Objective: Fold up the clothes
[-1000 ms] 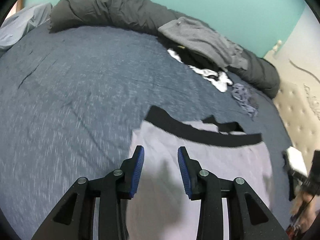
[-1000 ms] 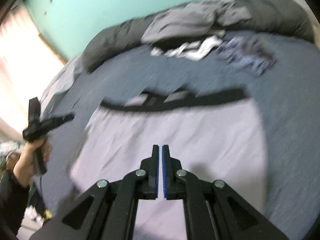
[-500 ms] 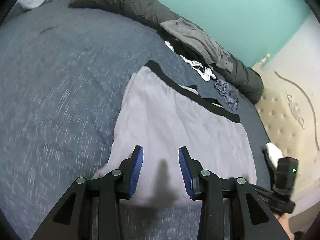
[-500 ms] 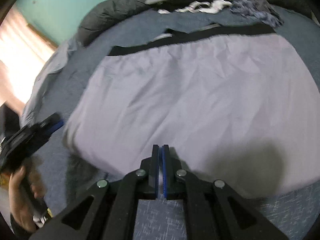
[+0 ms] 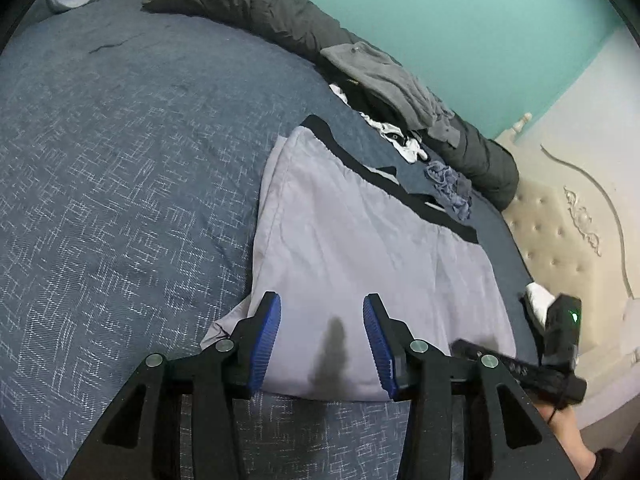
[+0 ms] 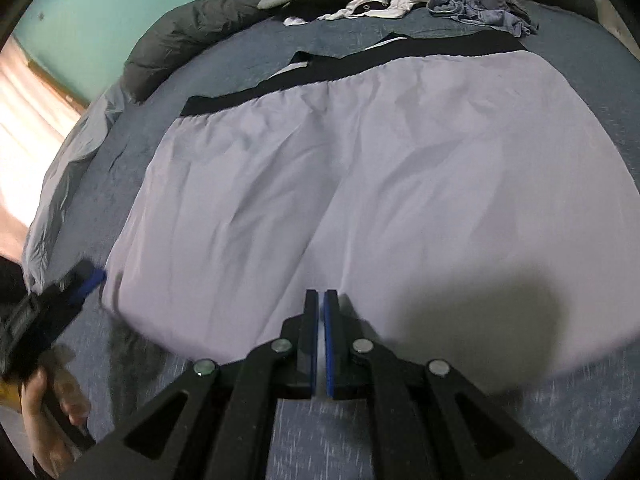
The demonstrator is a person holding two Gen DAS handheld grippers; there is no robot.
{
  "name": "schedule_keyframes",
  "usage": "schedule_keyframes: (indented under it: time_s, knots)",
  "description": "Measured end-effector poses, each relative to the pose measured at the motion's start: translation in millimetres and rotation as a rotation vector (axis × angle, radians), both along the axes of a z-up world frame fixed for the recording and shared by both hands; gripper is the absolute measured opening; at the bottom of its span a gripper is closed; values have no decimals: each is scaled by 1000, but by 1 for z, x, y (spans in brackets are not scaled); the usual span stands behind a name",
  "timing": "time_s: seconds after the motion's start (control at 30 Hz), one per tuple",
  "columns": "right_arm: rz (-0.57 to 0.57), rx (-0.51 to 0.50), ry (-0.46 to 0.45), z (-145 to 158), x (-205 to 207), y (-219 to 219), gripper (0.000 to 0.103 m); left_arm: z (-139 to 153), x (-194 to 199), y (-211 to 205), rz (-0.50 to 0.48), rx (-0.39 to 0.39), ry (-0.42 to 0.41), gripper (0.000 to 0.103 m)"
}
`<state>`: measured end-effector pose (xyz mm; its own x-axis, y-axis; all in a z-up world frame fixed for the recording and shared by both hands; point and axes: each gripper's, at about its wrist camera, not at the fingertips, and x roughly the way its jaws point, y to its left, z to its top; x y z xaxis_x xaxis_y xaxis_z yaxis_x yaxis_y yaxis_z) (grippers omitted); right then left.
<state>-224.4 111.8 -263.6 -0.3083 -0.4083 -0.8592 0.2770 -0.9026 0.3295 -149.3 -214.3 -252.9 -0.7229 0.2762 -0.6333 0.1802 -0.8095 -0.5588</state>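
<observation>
Pale purple shorts (image 5: 360, 248) with a black waistband (image 6: 352, 68) spread flat on the blue bed cover (image 5: 120, 168), waistband on the far side, hem on the near side. Left gripper (image 5: 322, 328) hanging just over the near hem by the left corner, jaws apart and just been opening wider, cloth under the gap but not pinched. Right gripper (image 6: 321, 312) down at the middle of the near hem, jaws pressed together, a bit of pale cloth showing in the thin slit between the pads, so likely nipping the hem edge. Each gripper seen from the other's camera, off at the side, with a hand (image 6: 48, 420) on the handle.

Farther back on the bed, well apart from the shorts: a small blue crumpled cloth (image 5: 450, 186), a white and black garment (image 5: 400, 140), a grey garment (image 5: 392, 80) on top of a long dark rolled blanket (image 5: 260, 4) against the green wall (image 5: 460, 12). Cream padded headboard (image 5: 560, 240) off to one side. Nothing lying on top of the shorts
</observation>
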Motion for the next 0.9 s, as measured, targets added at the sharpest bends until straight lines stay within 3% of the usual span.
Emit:
schedule_keyframes:
  time_s: [0.2, 0.3, 0.47, 0.57, 0.67, 0.8, 0.9]
  knots:
    - [22, 72, -32, -30, 12, -6, 2, 4, 2, -3, -10, 4, 16, 51]
    - [8, 71, -45, -31, 11, -6, 2, 3, 2, -8, -4, 17, 18, 51]
    - [-9, 62, 1, -8, 11, -2, 2, 1, 0, -13, 0, 33, 15, 53]
    - [16, 94, -35, -17, 20, -7, 2, 2, -1, -14, -5, 38, 19, 53]
    - [30, 114, 0, -22, 28, -13, 2, 2, 0, -15, -7, 44, 25, 55]
    - [-29, 67, 27, -15, 8, -9, 2, 1, 2, -19, 1, 43, 23, 57]
    - [-10, 101, 28, -12, -13, -19, 2, 2, 2, -20, 2, 40, 26, 57]
